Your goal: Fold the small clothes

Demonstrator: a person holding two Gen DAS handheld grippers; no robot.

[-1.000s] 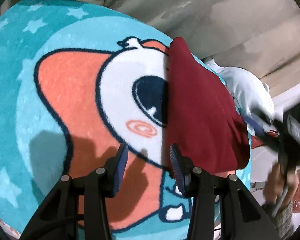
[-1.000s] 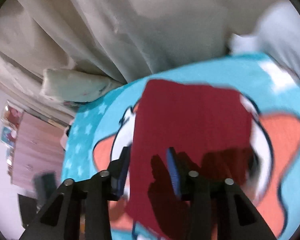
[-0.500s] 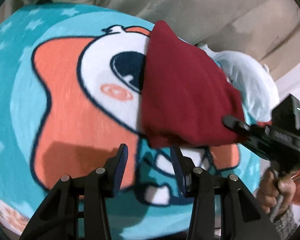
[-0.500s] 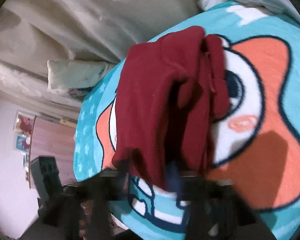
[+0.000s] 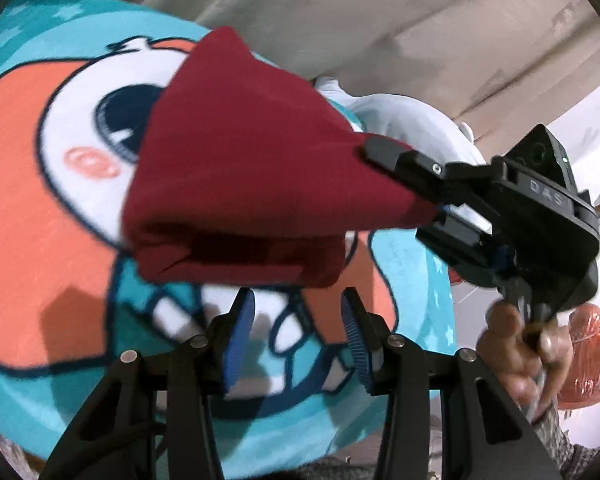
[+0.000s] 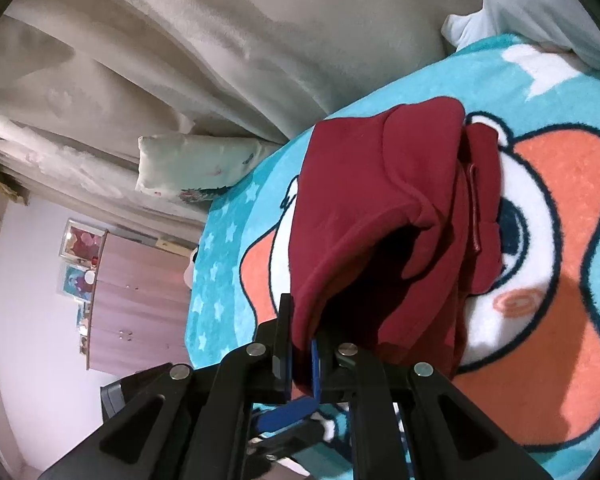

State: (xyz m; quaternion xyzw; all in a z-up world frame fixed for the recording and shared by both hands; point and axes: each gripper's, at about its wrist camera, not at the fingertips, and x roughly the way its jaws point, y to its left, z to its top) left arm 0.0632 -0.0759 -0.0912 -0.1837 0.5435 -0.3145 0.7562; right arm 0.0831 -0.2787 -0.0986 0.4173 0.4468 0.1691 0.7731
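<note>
over the rug [image 5: 40,240], the right gripper [image 6: 300,354] is clenched on the red garment's [image 5: 236,152] edge at 3 o'clock, lifting it; the left gripper [image 5: 296,332] waits released at 6. best pinch the near corner, keeping the layers aligned.

Even indoor light, soft shadows, strong fisheye bending

We see motion blur smear the blanket [image 5: 40,240] in the left view, the right view sharper; dark vignettes ring both frames, and a tool shadow falls on the orange print at right.
</note>
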